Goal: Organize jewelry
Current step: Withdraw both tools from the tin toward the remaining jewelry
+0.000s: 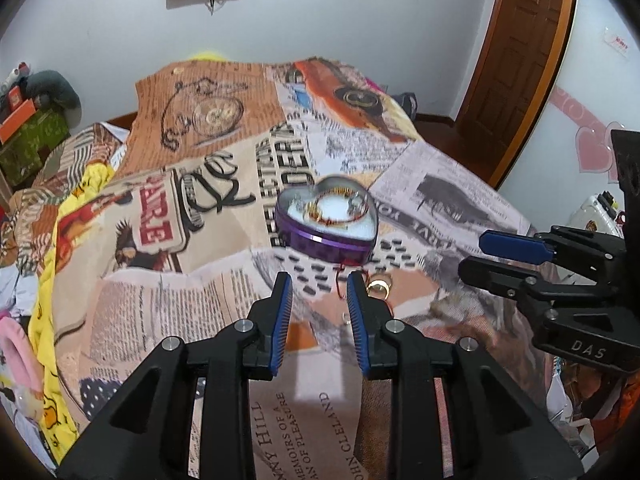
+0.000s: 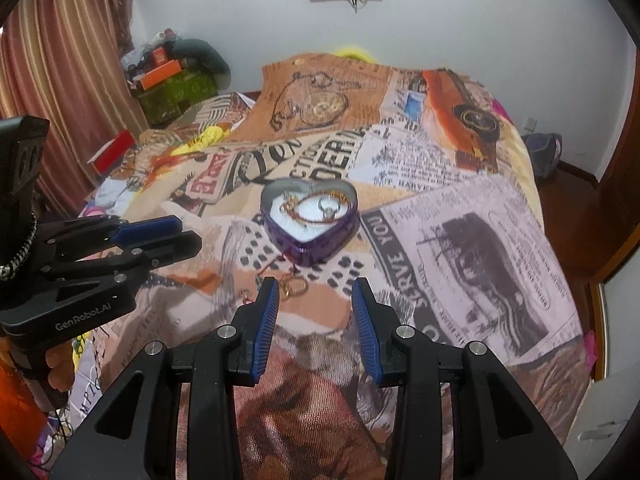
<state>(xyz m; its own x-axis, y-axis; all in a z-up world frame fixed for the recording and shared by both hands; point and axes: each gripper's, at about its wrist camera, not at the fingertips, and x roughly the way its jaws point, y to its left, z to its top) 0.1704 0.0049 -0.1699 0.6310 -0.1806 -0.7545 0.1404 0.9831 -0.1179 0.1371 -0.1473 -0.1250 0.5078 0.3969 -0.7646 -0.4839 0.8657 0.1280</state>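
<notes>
A purple heart-shaped tin sits open on the bed, holding a gold chain, a red cord and a silver ring on white lining. Gold rings and a red string lie on the cover just in front of the tin. My left gripper is open and empty, just short of the tin, with the gold rings beside its right finger. My right gripper is open and empty, the gold rings by its left finger. Each gripper shows in the other's view.
The bed carries a newspaper-print cover. Yellow cloth lies at the left. Boxes stack by the curtain. A wooden door stands at the right. A backpack sits on the floor.
</notes>
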